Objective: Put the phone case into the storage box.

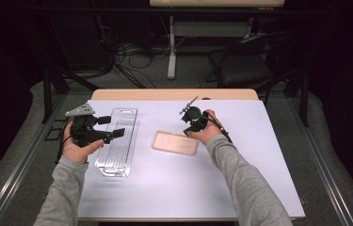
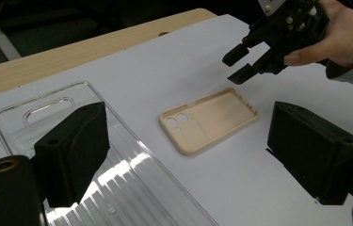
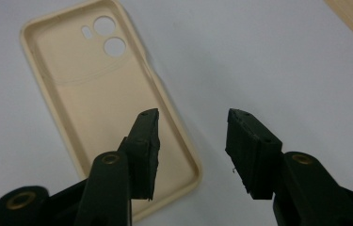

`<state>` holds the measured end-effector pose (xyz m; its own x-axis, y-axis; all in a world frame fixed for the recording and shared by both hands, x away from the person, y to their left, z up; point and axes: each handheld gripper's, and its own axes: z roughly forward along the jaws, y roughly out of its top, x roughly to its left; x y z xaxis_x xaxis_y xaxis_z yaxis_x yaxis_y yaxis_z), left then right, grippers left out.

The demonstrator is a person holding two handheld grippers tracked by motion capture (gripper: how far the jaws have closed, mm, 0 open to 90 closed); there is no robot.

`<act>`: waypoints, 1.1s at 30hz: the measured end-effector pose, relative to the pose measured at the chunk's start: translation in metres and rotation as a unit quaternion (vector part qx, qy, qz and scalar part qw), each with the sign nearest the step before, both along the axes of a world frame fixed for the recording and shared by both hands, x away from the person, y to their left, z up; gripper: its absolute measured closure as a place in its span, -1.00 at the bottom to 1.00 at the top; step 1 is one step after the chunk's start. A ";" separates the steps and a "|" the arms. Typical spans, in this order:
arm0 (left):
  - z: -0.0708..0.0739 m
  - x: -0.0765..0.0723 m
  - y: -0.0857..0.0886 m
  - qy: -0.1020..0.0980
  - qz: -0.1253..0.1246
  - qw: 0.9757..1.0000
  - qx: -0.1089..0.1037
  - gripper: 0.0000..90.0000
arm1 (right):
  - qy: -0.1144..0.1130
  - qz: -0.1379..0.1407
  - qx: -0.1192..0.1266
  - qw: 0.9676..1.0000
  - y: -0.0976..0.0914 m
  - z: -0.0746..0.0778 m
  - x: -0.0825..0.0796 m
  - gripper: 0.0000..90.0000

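- The beige phone case [image 3: 108, 108] lies flat, hollow side up, mid-worktop [image 1: 240, 141], beside the clear tray [image 1: 117, 141].
- Right tongs [image 3: 190, 141] hover open, straddling the case's long rim at one end (camera holes lie at the far end).
- Left tongs [image 2: 188, 155] gape empty over the tray, farther off.

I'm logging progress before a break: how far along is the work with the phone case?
Early stage. Nothing looks done yet: the beige case lies open side up on the white mat, untouched. In hand: the right tool hangs over the case's end, jaws open astride its edge, not pressing. The left tool waits open above the clear tray. Left: gripping and lifting the case, perhaps into the tray.
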<state>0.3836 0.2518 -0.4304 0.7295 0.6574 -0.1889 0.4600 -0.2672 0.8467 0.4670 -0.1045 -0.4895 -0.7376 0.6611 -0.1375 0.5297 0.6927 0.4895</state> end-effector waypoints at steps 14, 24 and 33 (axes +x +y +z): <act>-0.001 0.000 -0.003 0.003 -0.003 1.000 0.003 -0.68 | 0.004 0.034 -0.048 0.998 0.009 -0.001 0.006 0.22; -0.002 0.001 -0.002 0.003 -0.004 1.000 0.006 -0.68 | -0.010 0.050 -0.086 0.995 0.018 -0.004 0.008 0.16; -0.003 0.001 -0.003 0.003 -0.004 1.000 0.005 -0.68 | -0.013 0.055 -0.105 0.993 0.018 -0.007 0.008 0.21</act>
<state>0.3844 0.2489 -0.4330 0.7341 0.6531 -0.1861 0.4621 -0.2795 0.8416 0.4753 -0.0868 -0.4966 -0.7980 0.5316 -0.2840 0.4339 0.8338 0.3414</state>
